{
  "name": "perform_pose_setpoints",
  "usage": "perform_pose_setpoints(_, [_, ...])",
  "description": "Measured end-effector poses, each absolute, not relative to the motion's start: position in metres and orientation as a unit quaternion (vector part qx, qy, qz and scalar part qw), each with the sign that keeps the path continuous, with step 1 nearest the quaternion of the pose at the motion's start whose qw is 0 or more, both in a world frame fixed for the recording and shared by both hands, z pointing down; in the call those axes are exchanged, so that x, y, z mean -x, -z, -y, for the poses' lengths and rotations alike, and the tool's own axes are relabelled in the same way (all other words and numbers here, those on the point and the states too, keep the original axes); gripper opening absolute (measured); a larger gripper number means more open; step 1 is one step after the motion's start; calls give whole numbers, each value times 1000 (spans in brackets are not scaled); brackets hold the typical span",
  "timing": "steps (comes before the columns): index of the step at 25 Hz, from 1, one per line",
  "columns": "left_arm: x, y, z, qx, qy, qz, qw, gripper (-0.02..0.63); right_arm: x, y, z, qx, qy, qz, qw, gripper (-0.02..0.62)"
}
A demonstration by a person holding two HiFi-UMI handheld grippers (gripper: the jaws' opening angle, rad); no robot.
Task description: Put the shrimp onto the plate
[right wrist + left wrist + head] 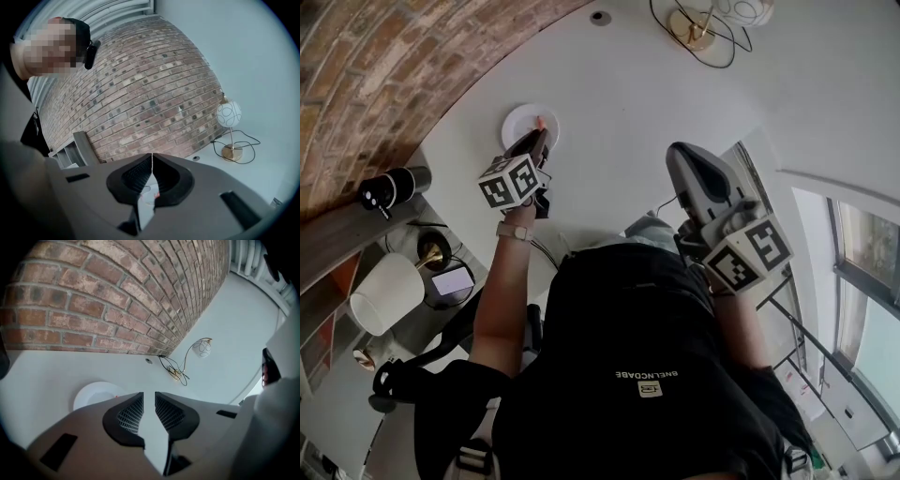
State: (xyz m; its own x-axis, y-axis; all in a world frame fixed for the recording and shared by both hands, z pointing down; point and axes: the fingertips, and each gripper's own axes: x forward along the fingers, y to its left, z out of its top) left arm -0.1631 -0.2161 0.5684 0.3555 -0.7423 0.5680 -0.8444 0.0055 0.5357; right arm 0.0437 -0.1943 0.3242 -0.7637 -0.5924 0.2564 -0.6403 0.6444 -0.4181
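While the left gripper (149, 395) hangs just above the white plate (91, 397) with its jaws a little apart and nothing between them, the small pink shrimp (541, 122) lies on the plate. In the left gripper view it shows just beside the left jaw, outside the gap. The right gripper (151, 155) is held well apart from the plate, with its jaws closed tip to tip and empty.
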Motion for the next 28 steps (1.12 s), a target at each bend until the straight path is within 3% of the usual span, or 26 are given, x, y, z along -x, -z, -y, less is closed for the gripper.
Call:
perform_pose_setpoints(24, [171,-400,136,-690,38,655,305,68,-9,-291,182,-181,-224,958,16,8])
perform_pose_setpoints(26, [173,-389,125,-682,48,668,294,5,-6,-289,179,-166,-224,960,17,8])
perform_pose_setpoints(28, [174,-378,114,-673,55,680,284,5,-2,-288,175,-149,-227,962,17,8])
